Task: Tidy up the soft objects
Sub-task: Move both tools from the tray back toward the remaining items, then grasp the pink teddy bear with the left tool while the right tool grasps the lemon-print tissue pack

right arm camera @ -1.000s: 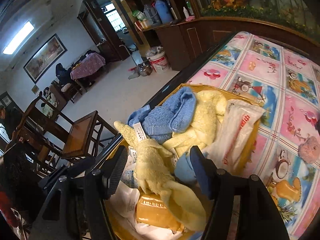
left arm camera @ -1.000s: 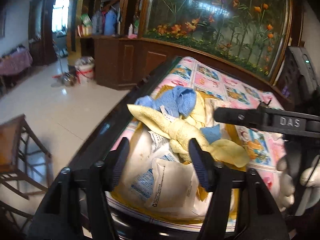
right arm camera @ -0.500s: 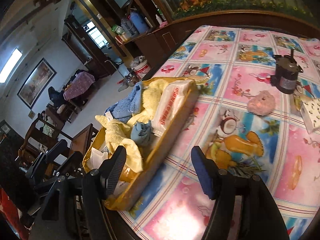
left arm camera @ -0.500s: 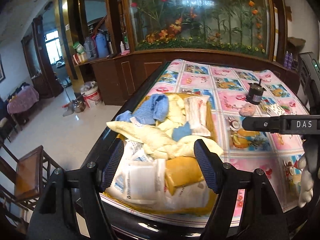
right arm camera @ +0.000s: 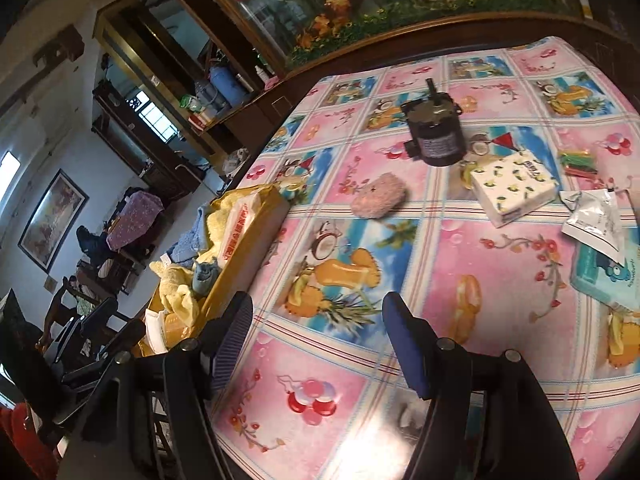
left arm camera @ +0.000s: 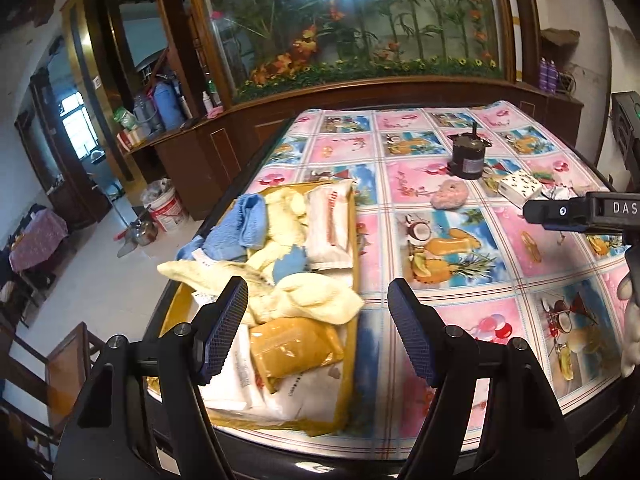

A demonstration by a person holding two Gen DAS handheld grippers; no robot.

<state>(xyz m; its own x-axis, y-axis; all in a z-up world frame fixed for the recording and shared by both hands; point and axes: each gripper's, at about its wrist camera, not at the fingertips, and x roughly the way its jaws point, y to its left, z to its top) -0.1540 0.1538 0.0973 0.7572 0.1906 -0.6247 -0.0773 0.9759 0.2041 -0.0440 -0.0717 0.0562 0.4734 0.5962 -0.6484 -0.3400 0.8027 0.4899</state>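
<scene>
Both grippers have pulled back from the yellow tray (left arm camera: 352, 216), which now sits left of centre in the left wrist view, heaped with towels (left arm camera: 316, 300). Left gripper (left arm camera: 318, 330) and right gripper (right arm camera: 316, 338) hover with jaws released and empty. On the counter (right arm camera: 500, 280), upper centre, a pink puff (right arm camera: 378, 200) lies loose; approach it low and pinch gently.

Glass-fronted wooden cabinet (left arm camera: 360, 32), pale tiled floor (left arm camera: 100, 280)
</scene>
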